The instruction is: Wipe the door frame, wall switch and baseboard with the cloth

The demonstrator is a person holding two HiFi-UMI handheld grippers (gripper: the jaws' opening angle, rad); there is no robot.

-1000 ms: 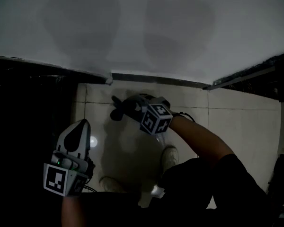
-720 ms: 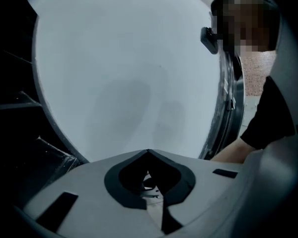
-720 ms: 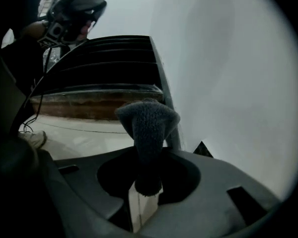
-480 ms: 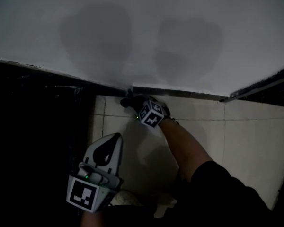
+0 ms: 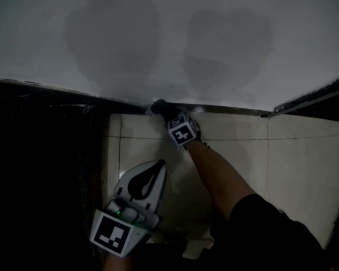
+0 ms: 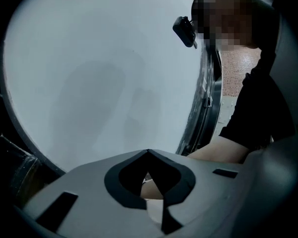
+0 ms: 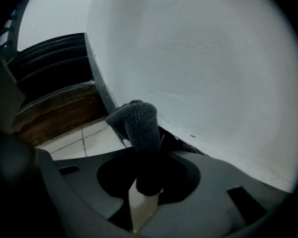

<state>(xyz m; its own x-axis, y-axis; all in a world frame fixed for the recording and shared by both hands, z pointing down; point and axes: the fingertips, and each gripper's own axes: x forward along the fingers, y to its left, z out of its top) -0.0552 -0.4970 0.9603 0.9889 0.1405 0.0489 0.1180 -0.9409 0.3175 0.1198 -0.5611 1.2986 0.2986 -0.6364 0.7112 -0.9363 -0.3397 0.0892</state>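
Observation:
A dark grey cloth (image 7: 139, 125) sticks up from my right gripper (image 5: 161, 109), which is shut on it. In the head view the cloth (image 5: 157, 105) presses on the left end of the dark baseboard (image 5: 231, 109), where the white wall (image 5: 169, 33) meets the tiled floor (image 5: 294, 151). The right gripper view shows the baseboard (image 7: 100, 78) running behind the cloth. My left gripper (image 5: 159, 165) hangs lower over the floor, shut with nothing in it, its tips (image 6: 148, 151) pointing at the wall. No wall switch is in view.
A black door frame and dark opening (image 5: 39, 162) fill the left of the head view; its stepped mouldings (image 7: 49, 53) lie left of the cloth. A second dark strip (image 5: 316, 97) runs along the wall at the right. The person's right arm (image 5: 214, 168) stretches across the floor.
The right gripper has moved with the cloth from over the floor tiles up to the baseboard's left end. The left gripper has drifted right, toward the middle.

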